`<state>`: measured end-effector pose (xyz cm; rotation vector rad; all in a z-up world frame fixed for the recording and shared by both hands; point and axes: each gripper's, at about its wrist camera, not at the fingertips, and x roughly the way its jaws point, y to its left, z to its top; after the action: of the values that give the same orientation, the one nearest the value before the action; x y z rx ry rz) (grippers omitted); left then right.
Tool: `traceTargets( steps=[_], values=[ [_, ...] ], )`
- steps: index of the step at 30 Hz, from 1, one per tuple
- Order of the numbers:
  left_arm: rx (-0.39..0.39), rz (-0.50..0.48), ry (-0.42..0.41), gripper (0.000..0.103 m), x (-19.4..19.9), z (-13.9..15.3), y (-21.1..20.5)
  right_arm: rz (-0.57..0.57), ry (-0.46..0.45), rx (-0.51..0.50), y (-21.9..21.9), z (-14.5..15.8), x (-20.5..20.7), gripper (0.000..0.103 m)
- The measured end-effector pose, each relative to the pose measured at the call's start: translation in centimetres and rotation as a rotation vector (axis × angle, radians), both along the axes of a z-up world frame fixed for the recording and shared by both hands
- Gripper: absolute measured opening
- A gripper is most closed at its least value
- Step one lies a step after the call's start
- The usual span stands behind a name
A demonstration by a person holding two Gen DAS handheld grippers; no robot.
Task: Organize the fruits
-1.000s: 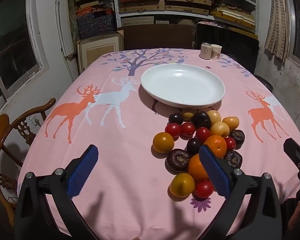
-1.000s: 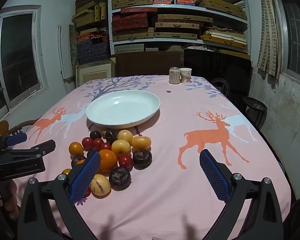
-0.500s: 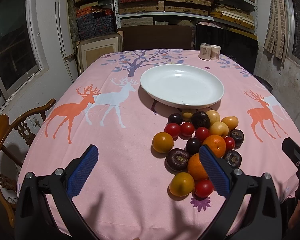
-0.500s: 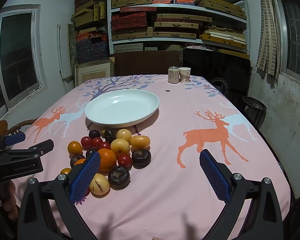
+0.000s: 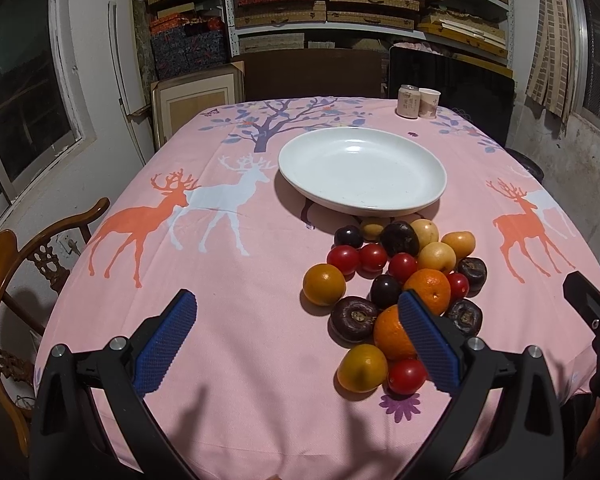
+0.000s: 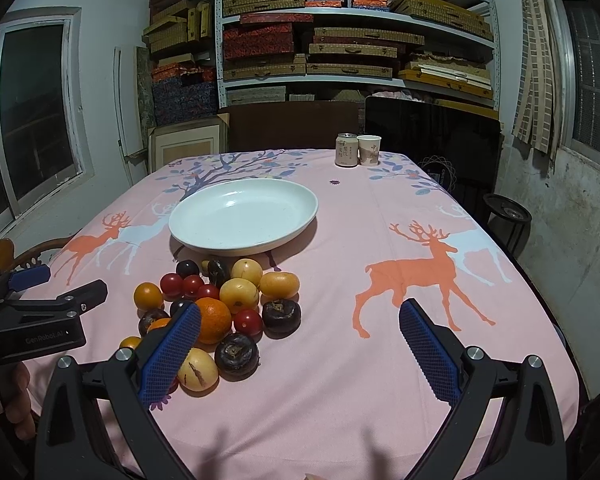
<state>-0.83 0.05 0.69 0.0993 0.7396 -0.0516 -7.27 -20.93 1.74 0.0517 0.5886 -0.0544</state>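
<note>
A pile of fruit [image 5: 396,280] [image 6: 220,308] lies on the pink deer tablecloth: oranges, red tomatoes, yellow plums and dark purple fruits. Behind it stands an empty white plate [image 5: 362,170] [image 6: 244,216]. My left gripper [image 5: 300,340] hovers open over the cloth, left of and nearer than the pile; its right pad overlaps an orange [image 5: 392,334] in the left wrist view. My right gripper [image 6: 300,350] is open, its left pad in front of the pile's near edge. Nothing sits between either pair of fingers. The left gripper [image 6: 40,304] also shows at the left in the right wrist view.
A can [image 6: 346,150] and a paper cup [image 6: 369,150] stand at the table's far edge. A wooden chair [image 5: 16,272] is at the left side. Shelves of boxes [image 6: 340,40] fill the back wall. A person's hand [image 6: 12,400] holds the left gripper.
Both views have shifted very slightly; the fruit pile and plate keep their places and both grippers stay open.
</note>
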Motion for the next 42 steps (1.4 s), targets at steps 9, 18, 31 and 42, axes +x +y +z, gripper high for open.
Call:
traceTargets(
  steps=[9,18,31,42],
  values=[
    [-0.001,0.000,0.003,0.099,0.1,-0.1,0.0,0.004,0.002,0.003,-0.1,0.0,0.0,0.099],
    [0.006,-0.008,0.002,0.099,0.0,-0.4,-0.2,0.004,0.006,-0.002,-0.3,0.2,0.1,0.099],
    [0.002,-0.023,-0.006,0.099,-0.2,-0.3,-0.2,0.018,0.009,-0.015,0.6,-0.1,0.0,0.099],
    [-0.016,-0.023,0.020,0.099,0.2,-0.7,0.0,0.025,0.017,-0.014,0.8,-0.2,0.0,0.099]
  ],
)
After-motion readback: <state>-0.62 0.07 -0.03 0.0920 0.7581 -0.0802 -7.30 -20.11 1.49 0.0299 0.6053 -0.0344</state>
